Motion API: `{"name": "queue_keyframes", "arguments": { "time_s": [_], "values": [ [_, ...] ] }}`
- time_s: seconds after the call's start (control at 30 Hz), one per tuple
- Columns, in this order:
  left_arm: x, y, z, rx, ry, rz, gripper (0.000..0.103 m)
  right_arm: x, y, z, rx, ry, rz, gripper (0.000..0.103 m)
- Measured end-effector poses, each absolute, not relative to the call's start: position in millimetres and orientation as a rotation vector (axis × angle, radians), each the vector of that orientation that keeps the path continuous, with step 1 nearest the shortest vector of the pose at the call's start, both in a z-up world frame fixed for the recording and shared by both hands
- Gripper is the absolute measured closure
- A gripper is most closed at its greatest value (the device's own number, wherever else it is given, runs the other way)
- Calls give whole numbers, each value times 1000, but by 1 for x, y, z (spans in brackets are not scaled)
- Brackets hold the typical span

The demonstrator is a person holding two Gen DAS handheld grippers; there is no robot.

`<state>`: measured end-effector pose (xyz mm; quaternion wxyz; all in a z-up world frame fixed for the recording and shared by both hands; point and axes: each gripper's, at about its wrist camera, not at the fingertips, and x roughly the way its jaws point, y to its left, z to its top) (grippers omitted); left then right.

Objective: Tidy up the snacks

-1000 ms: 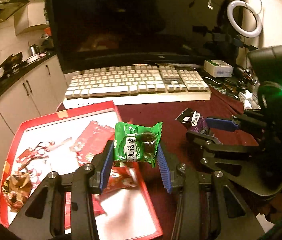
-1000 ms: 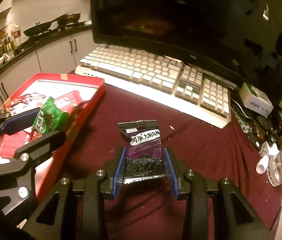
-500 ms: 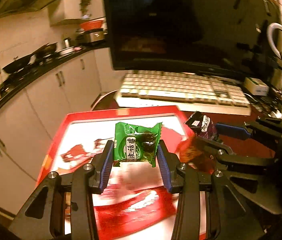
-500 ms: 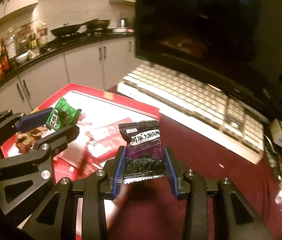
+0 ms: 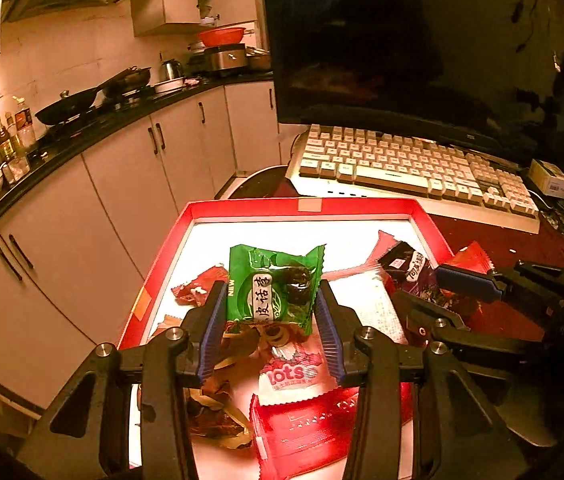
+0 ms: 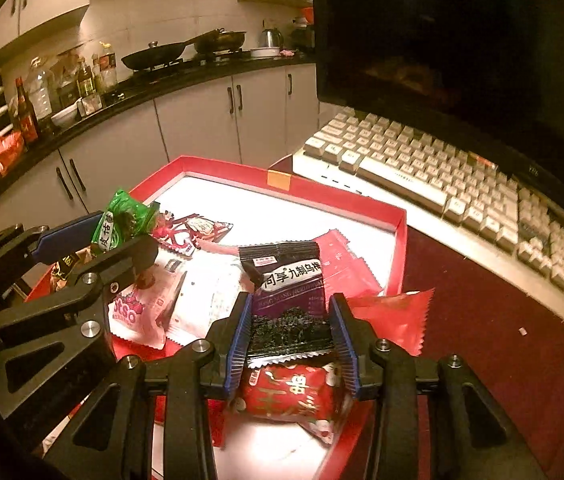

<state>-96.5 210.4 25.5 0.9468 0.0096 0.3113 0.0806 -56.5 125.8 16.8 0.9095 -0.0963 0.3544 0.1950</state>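
My left gripper [image 5: 270, 312] is shut on a green snack packet [image 5: 272, 288] and holds it above the red tray [image 5: 302, 208]. My right gripper [image 6: 292, 338] is shut on a dark purple snack packet [image 6: 288, 300], held over the tray's right side [image 6: 398, 240]. The tray holds several loose packets, among them a pink-white packet [image 5: 292, 372], red packets [image 5: 306, 428] and a red packet with white characters [image 6: 294, 396]. The right gripper with its purple packet shows in the left wrist view [image 5: 414, 272]. The left gripper with the green packet shows in the right wrist view [image 6: 122, 224].
A cream keyboard [image 5: 414, 164] lies behind the tray under a dark monitor [image 5: 422, 40]. The table has a dark red cloth [image 6: 502, 340]. A red packet [image 6: 396, 316] hangs over the tray's right edge. White kitchen cabinets [image 5: 102, 200] and a counter with pans stand at the left.
Both grippers have swung left, from the dark red cloth to over the red tray, each still holding its packet. The kitchen cabinets have come into view.
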Motion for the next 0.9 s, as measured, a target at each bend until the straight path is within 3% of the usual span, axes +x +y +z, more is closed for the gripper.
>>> {"name": "queue_keyframes", "arguments": {
  "time_s": [0.17, 0.3, 0.73, 0.9],
  "values": [
    [-95, 216, 24, 30, 650, 233, 51, -58, 127, 18, -208, 684, 383, 55],
    [-101, 224, 30, 4, 632, 260, 33, -62, 119, 24, -172, 652, 367, 38],
    [-153, 217, 60, 30, 537, 294, 32, -110, 100, 52, -90, 585, 356, 33],
    [-198, 225, 74, 0, 467, 327, 21, -158, 105, 61, -119, 543, 337, 30]
  ]
}}
